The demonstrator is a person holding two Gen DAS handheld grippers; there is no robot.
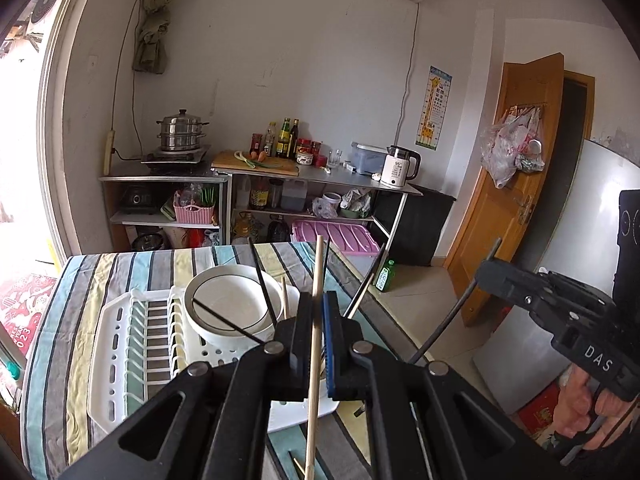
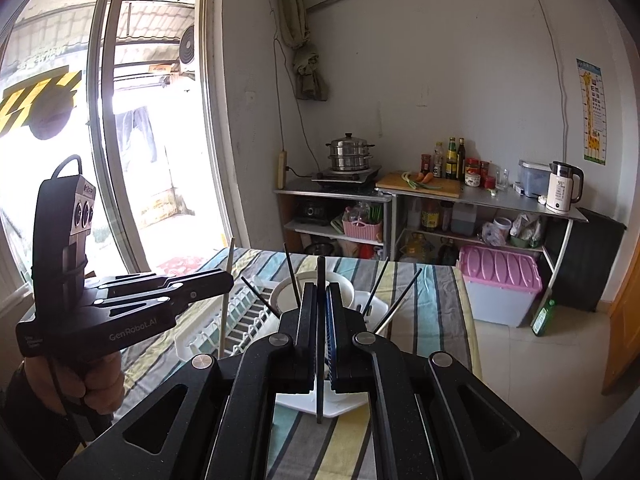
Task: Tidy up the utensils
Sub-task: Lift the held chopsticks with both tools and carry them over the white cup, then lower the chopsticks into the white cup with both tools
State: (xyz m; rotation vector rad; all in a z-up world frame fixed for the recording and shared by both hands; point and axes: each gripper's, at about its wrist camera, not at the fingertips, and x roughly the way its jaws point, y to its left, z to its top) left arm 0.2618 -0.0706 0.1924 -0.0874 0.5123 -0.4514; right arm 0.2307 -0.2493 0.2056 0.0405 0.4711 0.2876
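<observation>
With the left gripper (image 1: 316,312) clamped on a wooden chopstick (image 1: 316,280) and the right gripper (image 2: 320,304) on a black chopstick (image 2: 321,276), keep both upright over the dish rack (image 1: 120,344).

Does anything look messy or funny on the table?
Yes. Black chopsticks poke out in all directions around the white bowl on the dish rack, crossing instead of lying together.
</observation>
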